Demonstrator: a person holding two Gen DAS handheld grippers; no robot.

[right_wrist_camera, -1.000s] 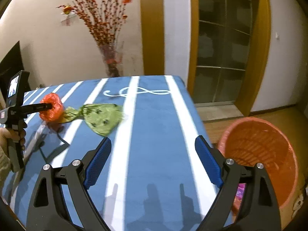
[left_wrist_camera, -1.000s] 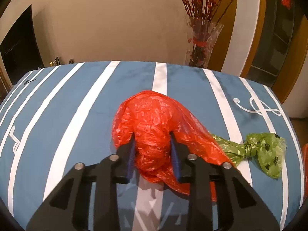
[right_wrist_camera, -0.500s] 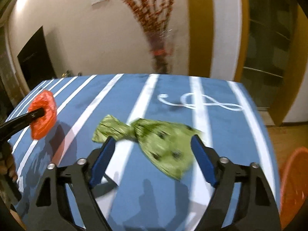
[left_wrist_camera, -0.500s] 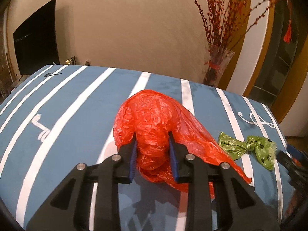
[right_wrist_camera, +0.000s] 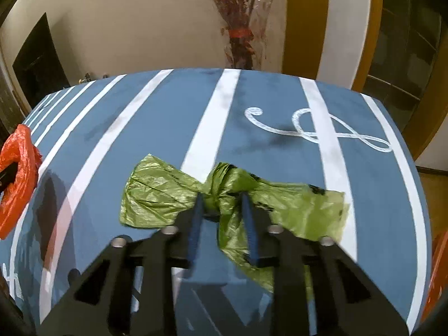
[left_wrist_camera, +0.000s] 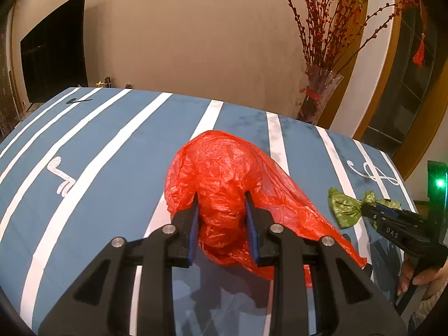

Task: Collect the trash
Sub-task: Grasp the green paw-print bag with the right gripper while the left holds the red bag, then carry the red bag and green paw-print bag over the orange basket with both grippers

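My left gripper [left_wrist_camera: 222,198] is shut on a crumpled red plastic bag [left_wrist_camera: 224,173] and holds it just above the blue striped table [left_wrist_camera: 112,145]. The red bag also shows at the left edge of the right wrist view [right_wrist_camera: 18,168]. My right gripper [right_wrist_camera: 222,200] is shut on the knot of a green plastic bag with black paw prints [right_wrist_camera: 156,196], which lies on the table. In the left wrist view the green bag [left_wrist_camera: 344,210] sits at the right with the right gripper [left_wrist_camera: 366,210] on it.
A glass vase of red branches [left_wrist_camera: 319,98] stands behind the table's far edge, also in the right wrist view [right_wrist_camera: 240,28]. An orange waste basket [right_wrist_camera: 436,274] shows at the right edge, below the table. A dark screen [left_wrist_camera: 53,50] hangs on the left wall.
My right gripper swung left from the basket side to the green bag and closed on its knot. My left gripper lifted the red bag slightly and stayed shut on it.
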